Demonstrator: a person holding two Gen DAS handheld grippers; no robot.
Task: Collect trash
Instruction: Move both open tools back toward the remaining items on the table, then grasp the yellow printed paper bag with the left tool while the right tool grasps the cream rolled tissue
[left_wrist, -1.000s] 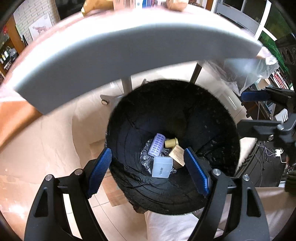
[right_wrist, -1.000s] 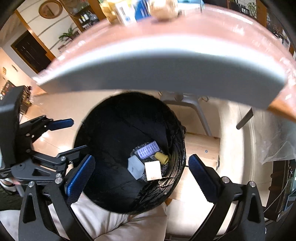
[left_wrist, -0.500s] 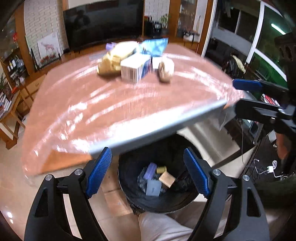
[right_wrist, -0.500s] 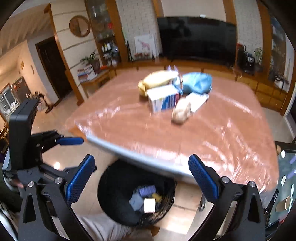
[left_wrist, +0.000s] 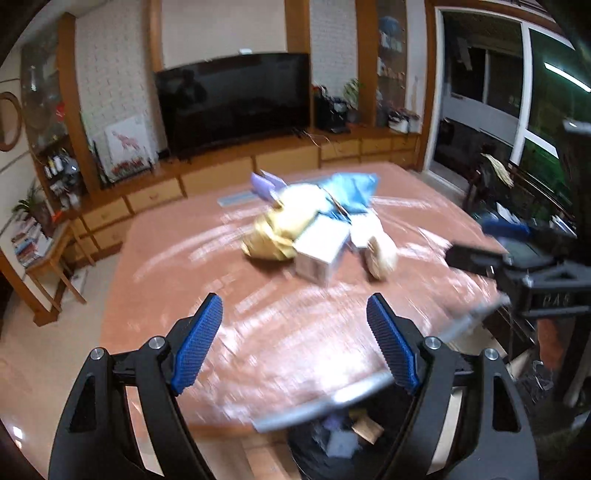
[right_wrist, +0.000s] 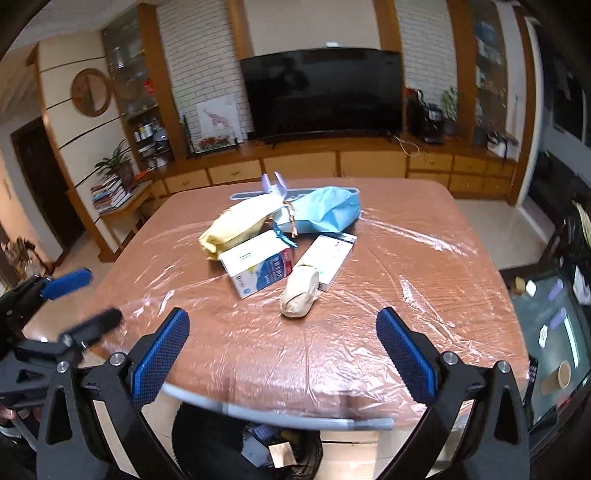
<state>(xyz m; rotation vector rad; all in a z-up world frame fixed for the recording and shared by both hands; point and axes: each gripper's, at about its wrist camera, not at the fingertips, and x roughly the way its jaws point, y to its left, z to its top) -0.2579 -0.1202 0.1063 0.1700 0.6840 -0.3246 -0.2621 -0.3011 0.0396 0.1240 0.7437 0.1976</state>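
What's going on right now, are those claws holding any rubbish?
Both jaws open, empty. Trash pile on table: white box, paper wad, yellow bag. Bin below the table edge. Nothing blocking.

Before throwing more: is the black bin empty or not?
Not empty. The black bin below the table edge holds several small pieces.

No wording can be read with certainty: print is borne by the blue-and-white carton (right_wrist: 258, 271) beside the beige bundle (right_wrist: 300, 291), but it is too small to be made out, and raised marks on the black gripper frame (left_wrist: 554, 300) stay blurred
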